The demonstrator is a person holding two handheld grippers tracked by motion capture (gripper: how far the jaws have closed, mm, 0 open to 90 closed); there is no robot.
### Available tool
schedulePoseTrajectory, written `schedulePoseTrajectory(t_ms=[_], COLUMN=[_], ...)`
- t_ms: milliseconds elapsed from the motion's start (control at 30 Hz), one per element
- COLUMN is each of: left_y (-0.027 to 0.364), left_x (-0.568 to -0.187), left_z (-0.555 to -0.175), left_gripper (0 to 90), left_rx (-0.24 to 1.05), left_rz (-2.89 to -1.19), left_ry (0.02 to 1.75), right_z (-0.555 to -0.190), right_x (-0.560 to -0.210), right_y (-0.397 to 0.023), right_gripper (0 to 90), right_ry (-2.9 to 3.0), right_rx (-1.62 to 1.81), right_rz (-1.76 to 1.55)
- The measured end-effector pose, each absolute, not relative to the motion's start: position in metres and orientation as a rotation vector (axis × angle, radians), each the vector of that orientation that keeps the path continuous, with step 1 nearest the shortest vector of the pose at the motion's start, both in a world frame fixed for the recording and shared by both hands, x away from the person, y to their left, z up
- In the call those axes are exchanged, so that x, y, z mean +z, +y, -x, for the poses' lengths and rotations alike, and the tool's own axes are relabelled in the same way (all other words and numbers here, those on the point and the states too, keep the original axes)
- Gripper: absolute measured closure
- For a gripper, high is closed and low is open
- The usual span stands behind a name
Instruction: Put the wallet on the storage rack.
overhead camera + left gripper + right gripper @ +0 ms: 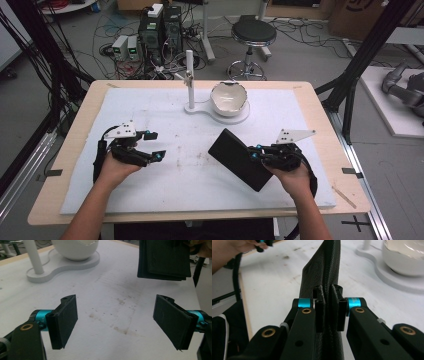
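We count two grippers (152, 145) (255, 151), one black wallet (239, 158), one white bowl (229, 98) at twelve o'clock, one white stand (189, 75).

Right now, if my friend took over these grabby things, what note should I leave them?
Right gripper: jaws shut on the black wallet, held by its edge, tilted, off the white mat.
Left gripper: jaws open, nothing between them, low over the mat.
White bowl sits on its stand at the back.
Done: wallet picked up.
Left: probably bring the open gripper to the wallet's free end; where it goes next can't be told.
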State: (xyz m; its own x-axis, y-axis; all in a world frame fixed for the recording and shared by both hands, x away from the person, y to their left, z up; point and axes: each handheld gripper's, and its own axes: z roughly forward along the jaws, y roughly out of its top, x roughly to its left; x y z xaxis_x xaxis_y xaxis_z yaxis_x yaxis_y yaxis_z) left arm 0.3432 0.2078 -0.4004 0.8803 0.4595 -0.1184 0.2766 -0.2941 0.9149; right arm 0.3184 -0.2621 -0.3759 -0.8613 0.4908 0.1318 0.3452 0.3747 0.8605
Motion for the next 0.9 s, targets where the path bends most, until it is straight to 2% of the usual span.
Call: schedulePoseTrajectory(t_ms=[300,767,867,900], left_y=[0.183,0.14,0.135,0.134], left_x=[-0.402,-0.405,-0.406,-0.407], left_z=[-0.339,-0.335,-0.336,-0.336], left_gripper=[19.3,19.4,25.1,32.1], left_rx=[0.1,-0.09,-0.142,-0.17], left_rz=[-1.901,-1.894,-1.885,-1.881], left_ry=[0.447,0.317,0.282,0.267], right_z=[-0.313,-0.305,-0.304,-0.303], right_x=[-0.359,-0.359,-0.36,-0.36], right_y=[-0.222,-0.186,-0.182,-0.181], right_gripper=[84.0,83.9,83.8,83.8], right_ry=[2.534,2.6,2.612,2.621], right_rx=[1.507,1.495,1.489,1.49], right_rz=[-0.537,-0.307,-0.287,-0.287])
